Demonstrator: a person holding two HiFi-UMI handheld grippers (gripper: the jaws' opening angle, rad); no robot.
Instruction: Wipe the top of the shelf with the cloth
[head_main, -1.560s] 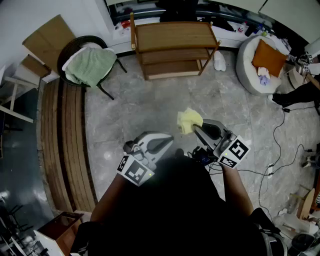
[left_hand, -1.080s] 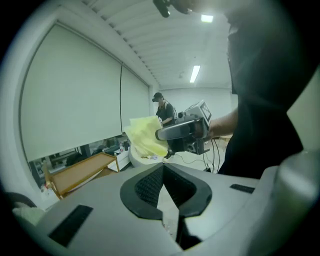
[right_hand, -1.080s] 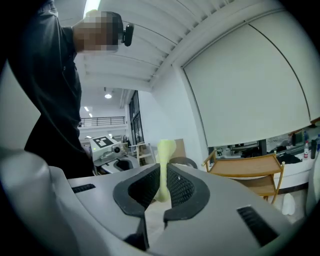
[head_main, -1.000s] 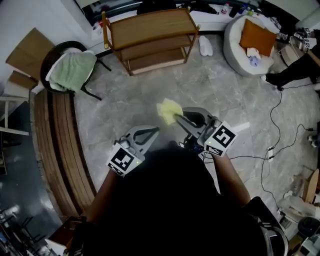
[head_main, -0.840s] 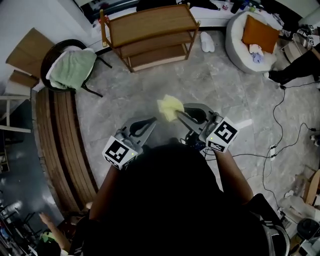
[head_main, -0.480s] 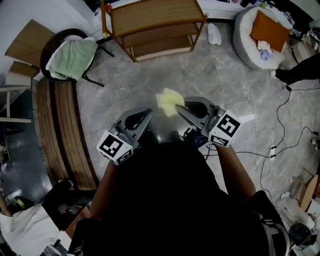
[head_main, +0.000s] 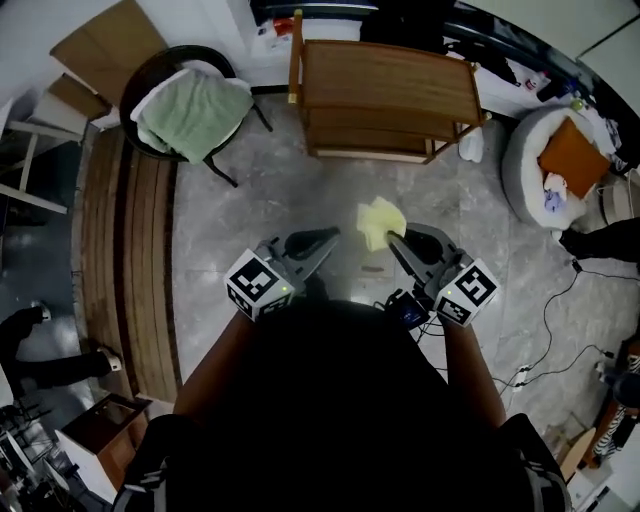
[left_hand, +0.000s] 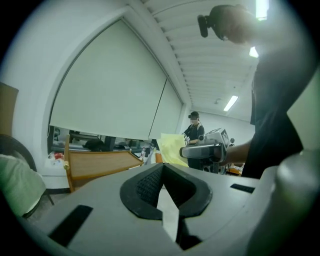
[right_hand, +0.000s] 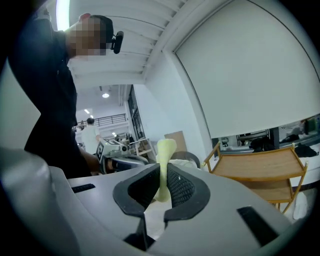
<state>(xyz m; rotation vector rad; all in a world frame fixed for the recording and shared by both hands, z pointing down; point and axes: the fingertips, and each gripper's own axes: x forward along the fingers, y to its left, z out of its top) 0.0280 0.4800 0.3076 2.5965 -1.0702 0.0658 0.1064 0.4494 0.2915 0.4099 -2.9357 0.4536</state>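
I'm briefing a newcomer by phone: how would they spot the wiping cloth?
From the wooden shelf at the top of the head view, look toward the person. The cloth is pinched in the right hand-held gripper: small and pale yellow, unlike the larger green towel on the chair.

No legible text, brands or numbers, only black-and-white square markers on left cube (head_main: 262, 286), right cube (head_main: 467, 293)

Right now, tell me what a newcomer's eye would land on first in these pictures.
The bright yellow cloth stands out most, pinched in the right gripper above the grey floor just in front of the person. Beyond it stands the wooden shelf, with a green towel draped off to its left. The left gripper is shut on nothing.
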